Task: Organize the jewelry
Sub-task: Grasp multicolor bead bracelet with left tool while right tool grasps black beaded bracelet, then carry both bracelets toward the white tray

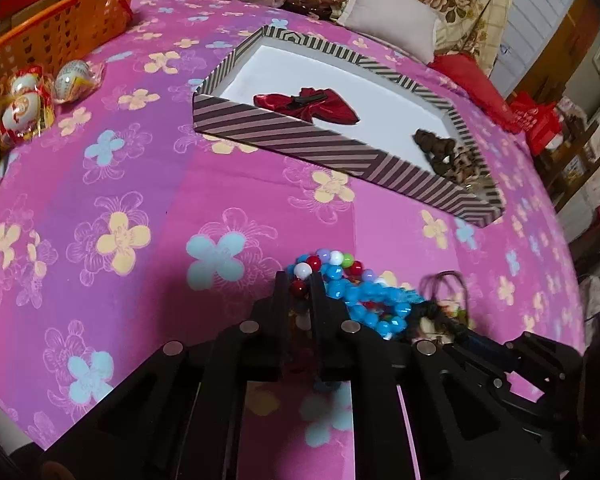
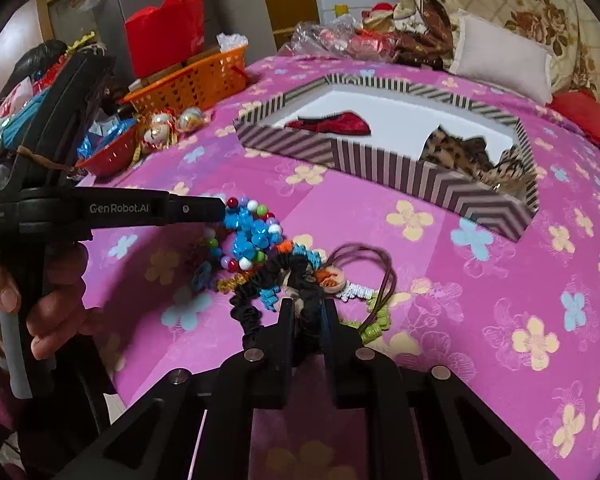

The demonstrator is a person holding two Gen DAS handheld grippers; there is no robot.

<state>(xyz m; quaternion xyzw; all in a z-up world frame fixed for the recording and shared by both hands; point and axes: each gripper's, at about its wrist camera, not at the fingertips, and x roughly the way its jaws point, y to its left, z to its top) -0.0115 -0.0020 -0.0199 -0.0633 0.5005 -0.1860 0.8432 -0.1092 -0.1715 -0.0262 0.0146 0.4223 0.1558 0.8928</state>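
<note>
A tangled pile of jewelry lies on the pink flowered bedspread (image 1: 100, 184). My left gripper (image 1: 299, 286) is shut on the multicoloured bead bracelet (image 1: 332, 260), with a red bead pinched between its fingers beside the blue bead bracelet (image 1: 372, 300). In the right wrist view the left gripper (image 2: 220, 210) touches the far left of the pile. My right gripper (image 2: 308, 312) is shut on a black hair scrunchie (image 2: 260, 284) at the pile's near side. Behind stands the striped box (image 1: 300, 132) (image 2: 380, 164), open, holding a red bow (image 1: 308, 106) and a leopard-print piece (image 2: 460, 152).
An orange basket (image 1: 60, 28) and foil-wrapped ornaments (image 1: 28, 100) sit at the far left, with a red bowl (image 2: 112, 152) nearby. A brown cord loop (image 2: 364, 256) and green coil (image 2: 376, 320) trail right of the pile. A pillow (image 1: 392, 20) lies behind the box.
</note>
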